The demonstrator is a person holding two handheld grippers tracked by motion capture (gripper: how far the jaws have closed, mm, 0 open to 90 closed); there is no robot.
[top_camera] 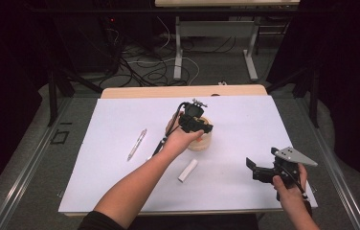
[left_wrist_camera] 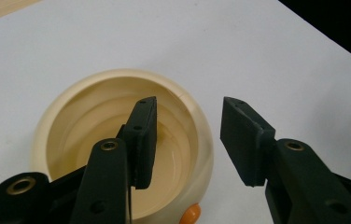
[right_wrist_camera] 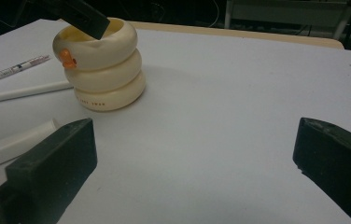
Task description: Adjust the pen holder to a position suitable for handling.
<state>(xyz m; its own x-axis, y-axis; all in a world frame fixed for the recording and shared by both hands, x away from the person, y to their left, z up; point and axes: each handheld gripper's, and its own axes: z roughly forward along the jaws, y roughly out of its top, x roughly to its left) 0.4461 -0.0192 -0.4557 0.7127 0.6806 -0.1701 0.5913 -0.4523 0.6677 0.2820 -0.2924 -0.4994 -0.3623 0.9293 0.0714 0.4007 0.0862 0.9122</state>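
High view: the left hand-held gripper (top_camera: pixel 196 123) hung over the cream ringed holder (top_camera: pixel 202 140) just right of the frame's centre, hiding most of it, while the right hand-held gripper (top_camera: pixel 259 168) sat at lower right, well apart from it. On the white tabletop (top_camera: pixel 245 120) lay a pen (top_camera: pixel 137 143) at centre left and a white stick (top_camera: pixel 187 170) below the holder. Left gripper view: the holder (left_wrist_camera: pixel 66 116) appeared from above as a hollow pot; one jaw stood inside its mouth, the other outside the rim, the wall between them with a gap on both sides, so nothing was clamped. An orange knob (left_wrist_camera: pixel 191 214) showed at the bottom edge. Right gripper view: the holder (right_wrist_camera: pixel 108 70), upper left, showed three stacked rings and the knob (right_wrist_camera: pixel 67 58) on its side; this gripper's jaws stood wide apart over bare tabletop, with nothing between them. A thin white rod (right_wrist_camera: pixel 24 92) lay left of the holder.
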